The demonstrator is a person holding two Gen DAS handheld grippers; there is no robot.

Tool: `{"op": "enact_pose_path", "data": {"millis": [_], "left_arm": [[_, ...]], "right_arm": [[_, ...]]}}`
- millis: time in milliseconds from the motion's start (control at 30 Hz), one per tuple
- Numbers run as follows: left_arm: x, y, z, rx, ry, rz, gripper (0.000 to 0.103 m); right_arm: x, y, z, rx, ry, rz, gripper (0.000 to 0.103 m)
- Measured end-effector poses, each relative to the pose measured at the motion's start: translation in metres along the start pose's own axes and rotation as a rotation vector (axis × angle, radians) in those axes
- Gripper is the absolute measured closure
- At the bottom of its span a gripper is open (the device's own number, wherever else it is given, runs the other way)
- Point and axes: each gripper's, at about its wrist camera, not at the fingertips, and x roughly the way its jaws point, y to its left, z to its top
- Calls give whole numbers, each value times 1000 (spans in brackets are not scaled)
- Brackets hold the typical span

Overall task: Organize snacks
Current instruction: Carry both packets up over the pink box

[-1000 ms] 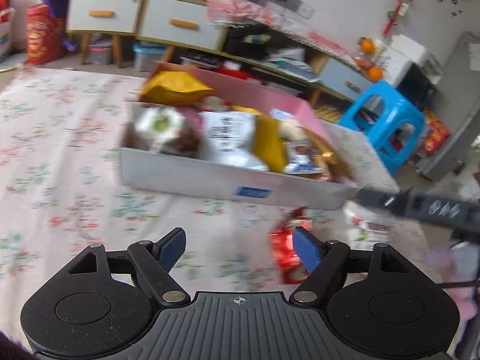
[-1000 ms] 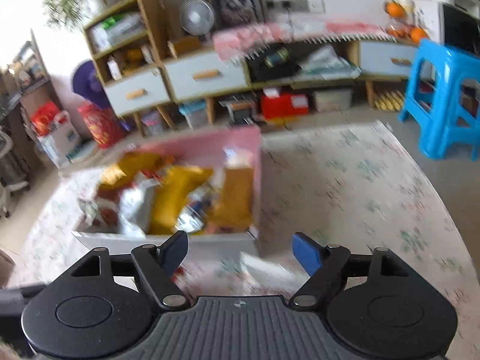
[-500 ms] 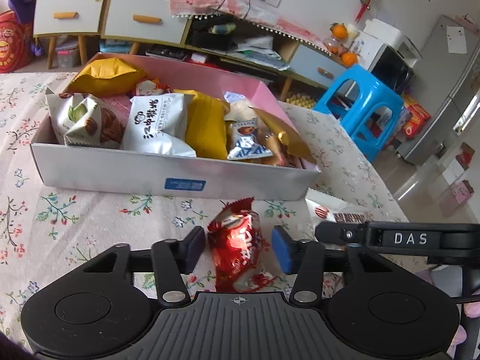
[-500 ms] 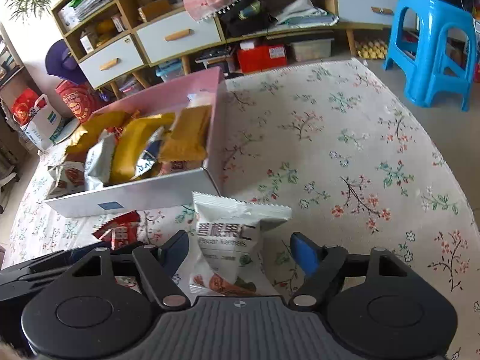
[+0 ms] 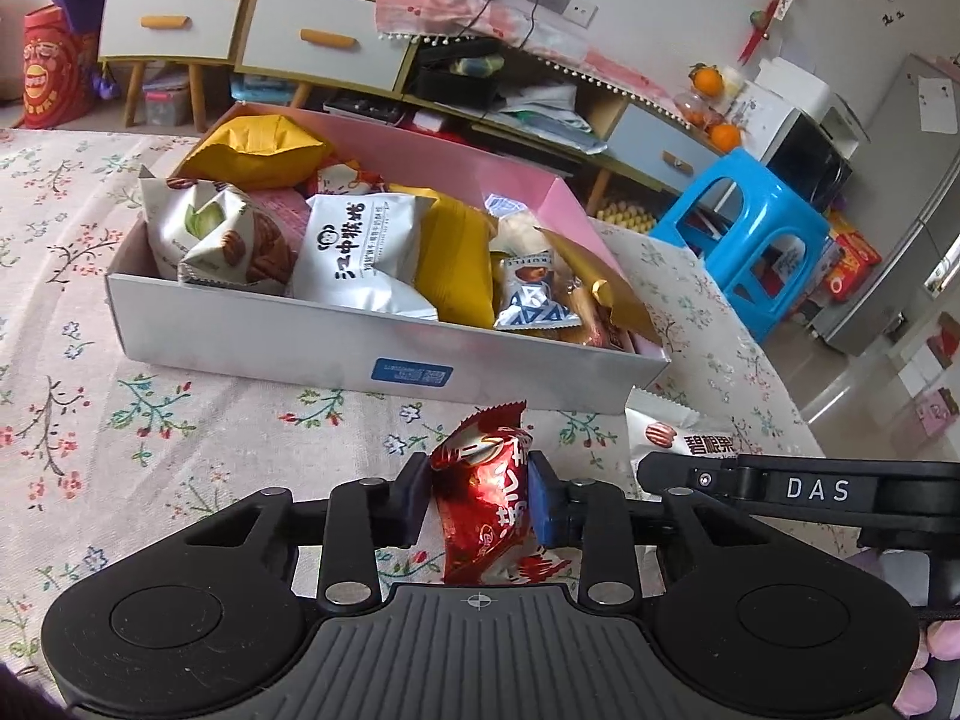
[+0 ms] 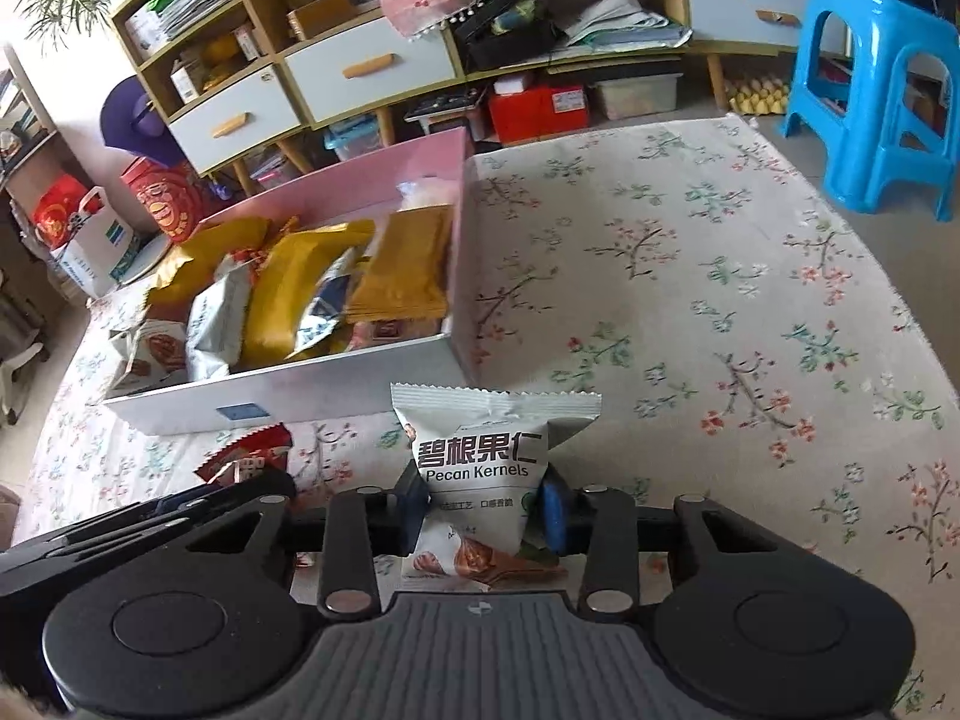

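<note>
My left gripper (image 5: 480,501) is shut on a red foil snack packet (image 5: 486,480) just in front of the white and pink snack box (image 5: 384,354). My right gripper (image 6: 483,507) is shut on a white pecan kernels packet (image 6: 486,450), right of the left one. The box (image 6: 300,384) holds several snack bags, yellow, white and gold. The red packet (image 6: 246,459) and the left gripper's body show at the lower left of the right wrist view. The pecan packet (image 5: 678,438) and the right gripper's arm show at the right of the left wrist view.
The box stands on a floral tablecloth (image 6: 690,300). A blue plastic stool (image 6: 882,84) stands beyond the table's right edge. Low cabinets with drawers (image 5: 324,42) and clutter line the far wall.
Both grippers came down towards the table and closed: the left onto the red packet, the right onto the pecan packet. A second ago both were open and farther back.
</note>
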Motion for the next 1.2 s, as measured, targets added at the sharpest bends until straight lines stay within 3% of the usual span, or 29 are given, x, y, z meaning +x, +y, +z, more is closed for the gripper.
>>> {"op": "enact_pose_path", "data": {"millis": [400, 733, 1200], "left_arm": [[-18, 3, 8, -15, -28, 1, 73], [-37, -7, 18, -8, -75, -43, 73], [-60, 16, 72, -54, -125, 12, 73]], "right_arm": [[-16, 17, 9, 2, -20, 20, 77], [-36, 35, 18, 15, -59, 35, 77], [-36, 41, 57, 125, -141, 122, 77]]}}
